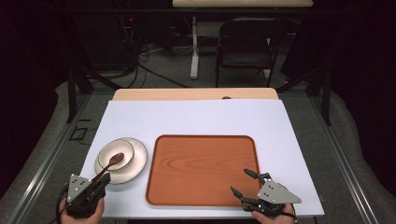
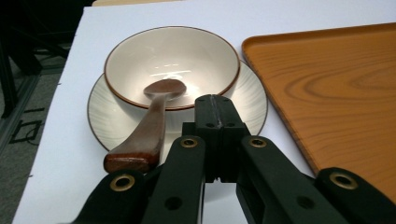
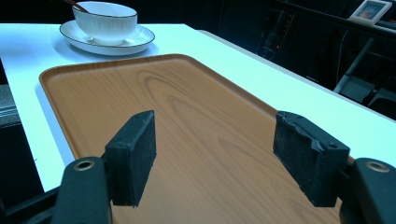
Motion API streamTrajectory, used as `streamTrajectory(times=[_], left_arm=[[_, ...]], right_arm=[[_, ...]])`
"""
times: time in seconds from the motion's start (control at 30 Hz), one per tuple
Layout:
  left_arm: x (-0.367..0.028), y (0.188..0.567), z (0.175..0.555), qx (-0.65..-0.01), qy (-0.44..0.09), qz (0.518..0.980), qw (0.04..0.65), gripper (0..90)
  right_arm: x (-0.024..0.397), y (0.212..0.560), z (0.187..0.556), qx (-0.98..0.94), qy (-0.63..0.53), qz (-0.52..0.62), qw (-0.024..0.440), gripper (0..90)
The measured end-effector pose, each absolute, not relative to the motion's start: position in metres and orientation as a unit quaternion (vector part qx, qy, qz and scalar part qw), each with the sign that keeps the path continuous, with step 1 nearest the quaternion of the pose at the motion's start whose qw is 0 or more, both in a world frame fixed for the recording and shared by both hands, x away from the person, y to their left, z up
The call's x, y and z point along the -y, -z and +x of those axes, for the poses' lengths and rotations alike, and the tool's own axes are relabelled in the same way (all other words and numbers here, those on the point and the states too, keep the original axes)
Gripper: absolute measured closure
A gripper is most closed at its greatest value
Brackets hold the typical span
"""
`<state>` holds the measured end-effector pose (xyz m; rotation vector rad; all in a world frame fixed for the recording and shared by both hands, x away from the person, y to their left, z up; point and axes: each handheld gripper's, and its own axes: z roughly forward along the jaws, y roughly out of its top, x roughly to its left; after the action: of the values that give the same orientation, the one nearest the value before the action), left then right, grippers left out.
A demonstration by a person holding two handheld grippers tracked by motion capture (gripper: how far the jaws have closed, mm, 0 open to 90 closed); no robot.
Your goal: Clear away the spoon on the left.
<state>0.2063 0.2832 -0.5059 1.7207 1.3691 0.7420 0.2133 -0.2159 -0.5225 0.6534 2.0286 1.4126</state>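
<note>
Near left: left claw (image 2: 215, 114) clenched, nothing between its jaws, tips just right of the brown spoon (image 2: 148, 128) handle. Near right: right claw (image 3: 217, 161) spread wide over the wooden tray (image 3: 187, 107), gripping nothing. Farther left: spoon head resting in the bowl (image 2: 173, 58) on its saucer (image 2: 109, 116), atop the white bench (image 1: 196, 116).

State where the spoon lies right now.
In the high view the spoon lies at the table's left, its head in the bowl, left of the tray.

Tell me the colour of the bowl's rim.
Brown rim on a cream bowl; clearest in the left gripper view.
</note>
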Motion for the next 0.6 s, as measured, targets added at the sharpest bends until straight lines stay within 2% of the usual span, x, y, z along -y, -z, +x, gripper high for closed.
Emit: streamTrajectory(times=[0.6], left_arm=[[-0.309,0.509,0.215,-0.569,-0.313,0.652,0.393,90.0]], right_arm=[[0.215,0.524,0.214,-0.762,-0.527,0.245,0.286,29.7]])
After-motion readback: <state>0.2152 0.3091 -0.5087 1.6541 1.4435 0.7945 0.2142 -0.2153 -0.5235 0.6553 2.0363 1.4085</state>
